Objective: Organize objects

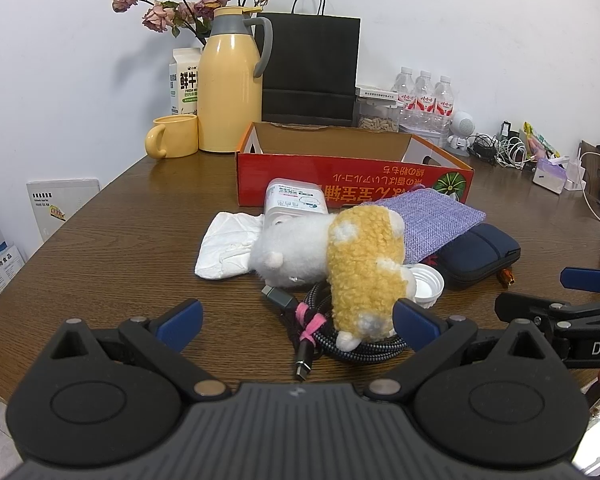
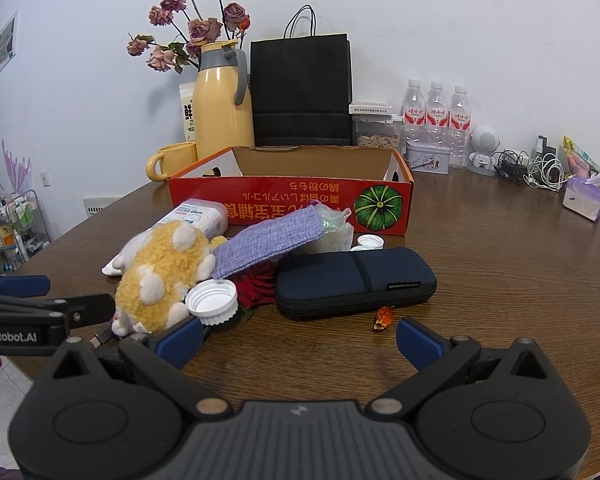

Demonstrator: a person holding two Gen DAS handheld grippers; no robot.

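A pile of loose things lies in front of an empty red cardboard box [image 1: 352,176] [image 2: 288,204]. On top is a yellow and white plush toy [image 1: 360,268] [image 2: 160,276], over a coiled black cable [image 1: 320,320]. Beside it are a purple fabric pouch [image 1: 436,224] [image 2: 268,240], a navy zip case [image 1: 476,256] [image 2: 356,280], a white bottle cap [image 1: 428,284] [image 2: 212,300], a white plastic box [image 1: 296,204] [image 2: 196,216] and a tissue [image 1: 228,248]. My left gripper [image 1: 300,324] stands open just before the plush. My right gripper [image 2: 300,340] is open near the case.
A yellow thermos [image 1: 232,84] [image 2: 220,100], yellow mug [image 1: 172,136], milk carton [image 1: 184,80], black paper bag [image 1: 312,68] [image 2: 300,92], water bottles [image 2: 436,116] and dried roses stand behind the box. Cables and chargers [image 2: 532,168] lie at the far right. A small orange wrapper [image 2: 384,318] lies near the case.
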